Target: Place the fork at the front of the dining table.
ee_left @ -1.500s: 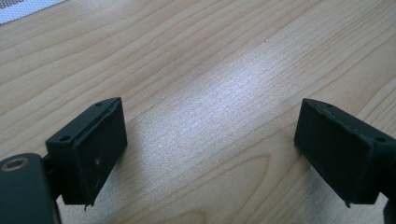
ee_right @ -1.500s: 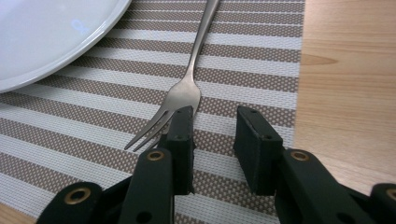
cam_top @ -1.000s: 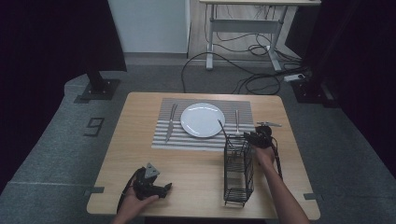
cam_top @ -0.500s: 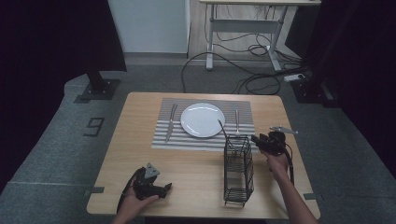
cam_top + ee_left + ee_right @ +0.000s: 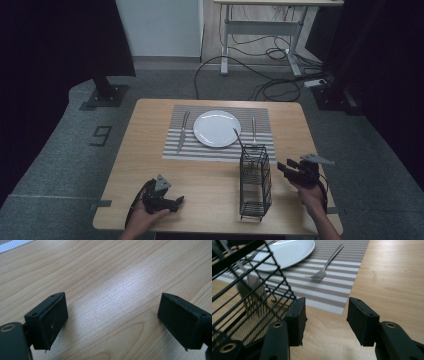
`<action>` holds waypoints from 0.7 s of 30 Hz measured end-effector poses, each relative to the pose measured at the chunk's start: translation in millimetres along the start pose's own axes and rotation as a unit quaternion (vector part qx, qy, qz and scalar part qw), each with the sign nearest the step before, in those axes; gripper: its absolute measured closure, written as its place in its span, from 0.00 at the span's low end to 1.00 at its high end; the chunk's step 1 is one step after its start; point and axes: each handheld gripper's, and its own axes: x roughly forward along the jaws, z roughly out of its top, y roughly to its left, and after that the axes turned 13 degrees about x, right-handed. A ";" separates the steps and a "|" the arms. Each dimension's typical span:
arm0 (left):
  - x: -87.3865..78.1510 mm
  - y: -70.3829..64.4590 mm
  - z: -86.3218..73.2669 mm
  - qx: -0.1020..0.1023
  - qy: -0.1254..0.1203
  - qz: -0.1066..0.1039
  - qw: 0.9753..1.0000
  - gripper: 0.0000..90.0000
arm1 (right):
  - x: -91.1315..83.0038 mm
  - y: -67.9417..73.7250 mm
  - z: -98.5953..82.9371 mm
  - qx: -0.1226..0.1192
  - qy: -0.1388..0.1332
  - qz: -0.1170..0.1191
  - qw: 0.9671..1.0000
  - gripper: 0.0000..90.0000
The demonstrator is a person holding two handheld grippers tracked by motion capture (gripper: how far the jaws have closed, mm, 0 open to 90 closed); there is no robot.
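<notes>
While no brand shows on the tableware, a pale "9" (image 5: 102, 135) is marked on the grey floor left of the wooden table (image 5: 150, 150). Near the front edge stands the tall black wire cutlery basket (image 5: 255, 182), one utensil inside. Just right of it, the right gripper (image 5: 286, 166) hangs spread, empty. Front left, the left gripper (image 5: 179, 201) is spread wide above bare wood.

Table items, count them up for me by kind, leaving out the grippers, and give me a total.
Plate: 1
Knife: 1
Fork: 1
Striped placemat: 1
Black wire caddy: 1
Utensil standing in the caddy, too hidden to tell its kind: 1
Total: 6
</notes>
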 end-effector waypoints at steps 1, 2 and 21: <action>0.0 0.0 0.0 0.000 0.000 0.000 1.000 0.10 | 0.0 0.0 0.0 0.000 0.000 0.000 1.000 0.54; 0.0 0.0 0.0 0.000 0.000 0.000 1.000 0.10 | -2.6 0.0 -2.5 0.000 0.000 0.000 1.000 0.54; 0.0 0.8 -0.2 0.003 0.000 -0.002 1.000 0.10 | -27.1 -9.3 -51.7 -0.004 0.025 -0.019 0.999 0.52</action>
